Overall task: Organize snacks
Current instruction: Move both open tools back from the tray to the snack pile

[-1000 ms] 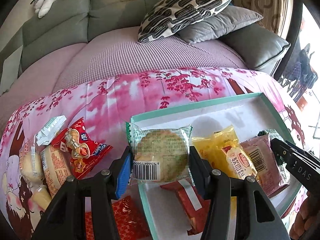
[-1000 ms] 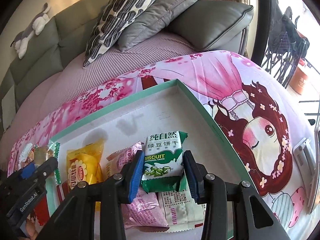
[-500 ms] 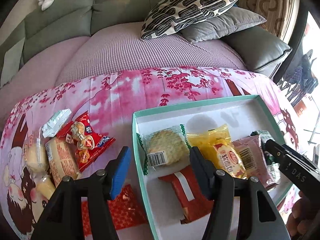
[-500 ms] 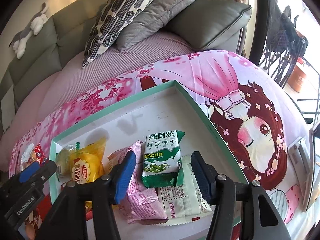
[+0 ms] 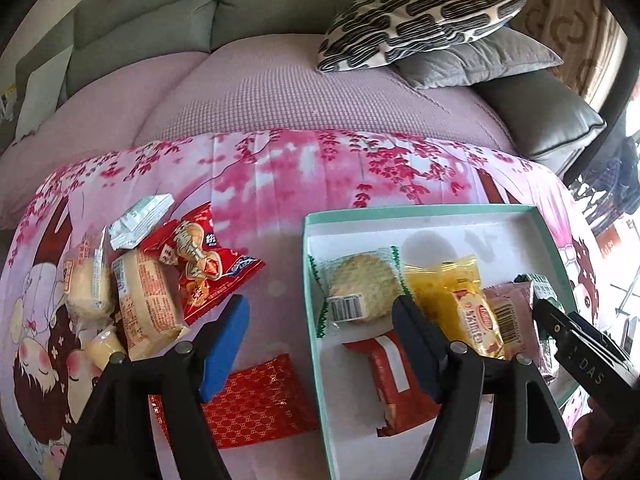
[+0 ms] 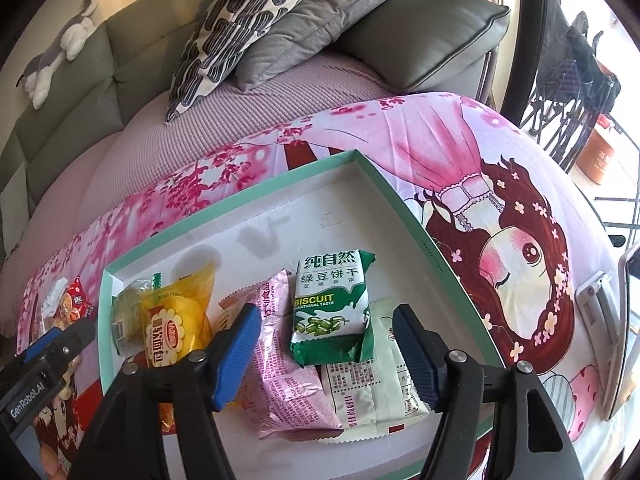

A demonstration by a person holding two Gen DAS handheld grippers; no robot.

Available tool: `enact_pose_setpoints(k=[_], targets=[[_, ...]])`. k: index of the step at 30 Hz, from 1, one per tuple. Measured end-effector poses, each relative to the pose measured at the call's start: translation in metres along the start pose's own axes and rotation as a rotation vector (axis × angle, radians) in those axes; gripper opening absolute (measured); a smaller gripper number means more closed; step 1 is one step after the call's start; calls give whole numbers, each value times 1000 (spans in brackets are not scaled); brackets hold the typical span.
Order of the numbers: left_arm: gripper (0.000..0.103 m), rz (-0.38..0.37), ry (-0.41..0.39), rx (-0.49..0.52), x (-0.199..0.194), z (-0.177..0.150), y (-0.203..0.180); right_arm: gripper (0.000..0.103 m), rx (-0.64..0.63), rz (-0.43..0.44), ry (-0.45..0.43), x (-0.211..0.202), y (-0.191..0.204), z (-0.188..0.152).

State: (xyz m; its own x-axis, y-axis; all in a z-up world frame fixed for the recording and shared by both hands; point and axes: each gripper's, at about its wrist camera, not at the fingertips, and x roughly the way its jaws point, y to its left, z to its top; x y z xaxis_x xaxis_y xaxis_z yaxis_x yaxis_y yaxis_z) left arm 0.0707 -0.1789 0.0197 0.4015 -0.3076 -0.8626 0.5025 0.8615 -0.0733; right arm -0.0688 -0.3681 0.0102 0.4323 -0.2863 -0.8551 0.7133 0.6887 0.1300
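Observation:
A shallow white box with a teal rim (image 5: 420,211) (image 6: 384,188) lies on the pink printed cloth. In it are a round biscuit pack (image 5: 358,292), a yellow bread pack (image 5: 460,308) (image 6: 176,320), a red pack (image 5: 394,384), a pink pack (image 6: 280,364) and a green biscuit pack (image 6: 330,312) lying on a pale pack (image 6: 372,392). My left gripper (image 5: 320,340) is open and empty above the box's left rim. My right gripper (image 6: 326,350) is open and empty, its fingers either side of the green biscuit pack.
Loose snacks lie left of the box: a red peanut pack (image 5: 200,260), a white-green pack (image 5: 140,220), bread packs (image 5: 144,300) and a flat red packet (image 5: 256,400). A grey sofa with cushions (image 5: 420,20) is behind. A phone stand (image 6: 600,312) is at the right.
Both grippers opened and drew back. The left let go of the round biscuit pack in the box. The right let go of the green biscuit pack.

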Motion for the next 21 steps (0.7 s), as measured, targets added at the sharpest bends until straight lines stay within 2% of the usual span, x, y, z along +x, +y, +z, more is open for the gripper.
enact_pose_setpoints(k=[1,2,4,5,8,21], targets=[[76,-3,3,-9,1,0,1,79,-2,3,1,0,1,0],[82,-7,8,-17,3,0,3,82,-3,8,3,1,1,0],[97,-10,8,-32,4,-1,6,98,0,21,-2,1,1,0],[98,-9,0,-39,4,-1,7,103,0,22,-4,1,1,0],[103,-11,-10,-51,3,0,10,103,-14,12,-8,1,3,0],[103,-30,-46,-79,-9,-6,17,103,-66,36,-14,-9,15,-2]])
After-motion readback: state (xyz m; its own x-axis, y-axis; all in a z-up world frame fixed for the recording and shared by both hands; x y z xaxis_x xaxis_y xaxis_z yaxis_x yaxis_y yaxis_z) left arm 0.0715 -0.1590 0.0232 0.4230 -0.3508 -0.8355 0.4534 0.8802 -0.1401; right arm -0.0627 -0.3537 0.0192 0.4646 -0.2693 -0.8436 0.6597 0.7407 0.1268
